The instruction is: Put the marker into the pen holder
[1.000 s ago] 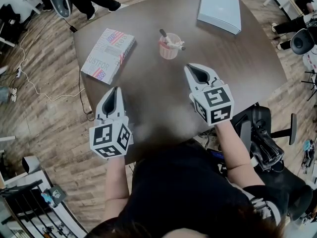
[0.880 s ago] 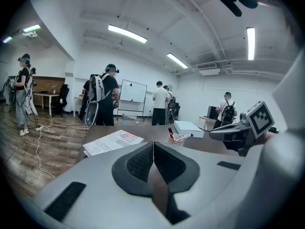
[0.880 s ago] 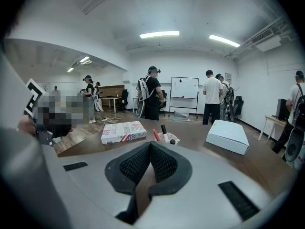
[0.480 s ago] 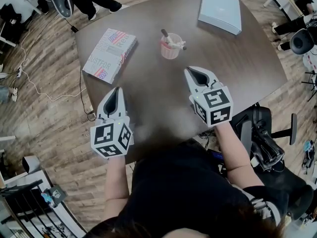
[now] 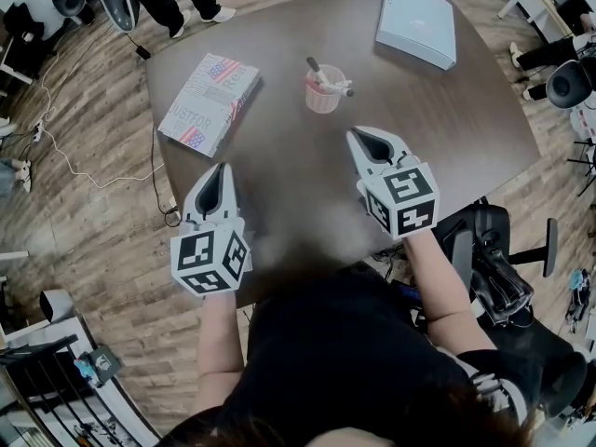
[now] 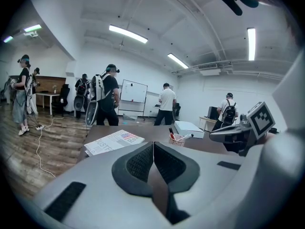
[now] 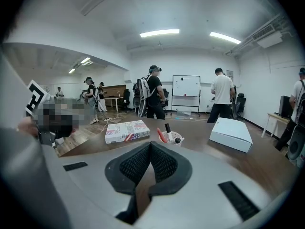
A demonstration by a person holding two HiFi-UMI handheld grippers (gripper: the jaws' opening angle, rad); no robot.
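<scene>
Grey-padded jaws on the left gripper (image 5: 217, 177) are pressed together with nothing between them, low over the near left of the dark wooden table (image 5: 456, 119). The right gripper (image 5: 371, 138) is a little farther in on the right. It is closed just as fully and is also empty; its own view shows only bare tabletop past the pads.

Farther on, about mid-table and well apart from both tools, stands the pink pen holder (image 5: 322, 94). A white marker (image 5: 333, 86) is already in it, leaning across the rim with its dark end poking out to the right, beside a dark-tipped pen (image 5: 313, 65). From how things lie, the task looks done or nearly so.

If the marker needs seating deeper, it should handle as a light, stiff plastic barrel. It is smooth and round, so it is likely to twist or slip in a loose pinch. The best hold is probably mid-barrel, with the pads square across it. The cup looks light and could tip if pushed sideways.

A flag-printed book (image 5: 209, 102) lies to the left, and a white box (image 5: 416, 22) sits far right.
</scene>
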